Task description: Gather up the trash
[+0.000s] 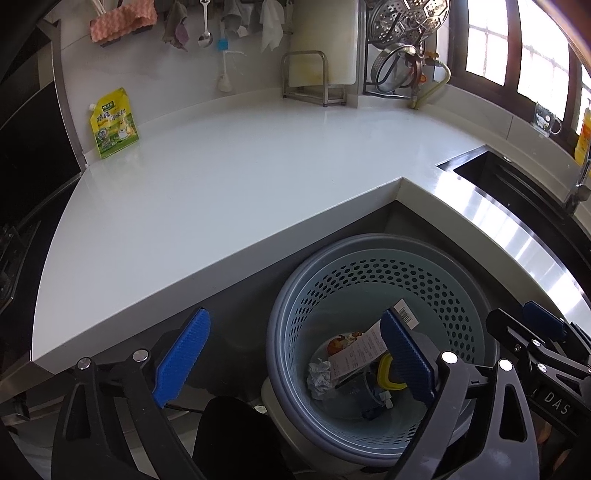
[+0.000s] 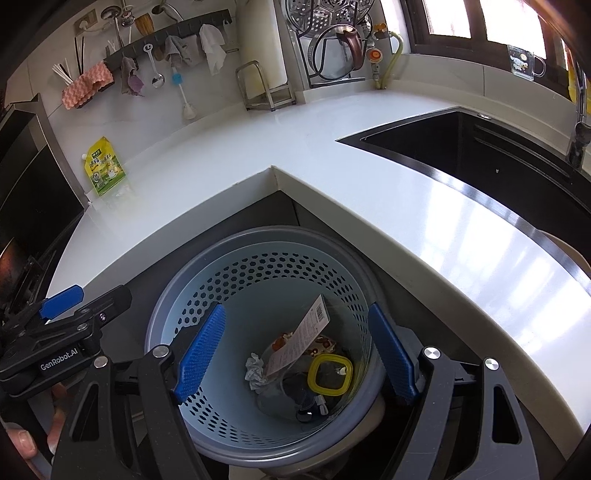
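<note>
Risk lay nearest: both grippers hung over the bin (image 2: 258, 266), and a careless swing could have knocked its rim. The left gripper (image 1: 291, 360) and right gripper (image 2: 295, 352) tilted steeply down, fingers spread wide, pinching nothing. Trash lay inside: receipt (image 2: 301, 341), crumpled paper (image 2: 255, 371). Farther off, a yellow pouch (image 1: 113, 123) stood on the counter (image 1: 221, 192), perhaps overlooked.

Ahead of the gripper a white L-shaped countertop (image 1: 229, 177) wraps an inner corner, glossy with daylight. Beyond it to the right, dark-framed windows (image 1: 517, 48) glow bright above a black sink (image 2: 480, 147) with a steel rim. On the far wall a hanging rail (image 2: 170, 35) carries cloths and a ladle, and a steel dish rack (image 2: 332, 44) stands in the corner.
</note>
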A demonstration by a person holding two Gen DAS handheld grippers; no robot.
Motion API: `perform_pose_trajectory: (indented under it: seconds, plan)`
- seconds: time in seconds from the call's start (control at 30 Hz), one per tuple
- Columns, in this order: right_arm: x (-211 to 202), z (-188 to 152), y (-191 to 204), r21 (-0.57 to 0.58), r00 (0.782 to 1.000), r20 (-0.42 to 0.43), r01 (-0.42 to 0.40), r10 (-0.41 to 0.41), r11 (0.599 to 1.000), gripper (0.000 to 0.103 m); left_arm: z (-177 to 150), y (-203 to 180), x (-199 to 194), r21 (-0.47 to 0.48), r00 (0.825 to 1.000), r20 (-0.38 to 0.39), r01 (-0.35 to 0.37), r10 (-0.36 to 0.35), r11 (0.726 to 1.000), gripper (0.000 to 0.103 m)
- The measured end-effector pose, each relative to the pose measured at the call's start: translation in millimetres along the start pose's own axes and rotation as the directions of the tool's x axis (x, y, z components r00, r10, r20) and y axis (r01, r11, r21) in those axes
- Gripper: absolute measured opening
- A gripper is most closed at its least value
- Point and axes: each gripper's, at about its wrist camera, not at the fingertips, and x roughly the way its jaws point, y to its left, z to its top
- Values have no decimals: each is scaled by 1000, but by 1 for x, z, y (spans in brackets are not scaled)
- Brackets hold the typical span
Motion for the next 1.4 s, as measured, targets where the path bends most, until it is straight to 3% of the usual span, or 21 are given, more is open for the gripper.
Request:
perform_pose_trajectory:
  seconds: [0.63,1.4]
  plan:
    - [-9,0,14,-67,993,54,111,-108,992,76,-1,1,-1,3,999,4,-46,46,999,97]
    - [-8,-2,20,-82,993,52,108,-104,991,76,-3,-2,5,0,996,-15,-83,83,997,97]
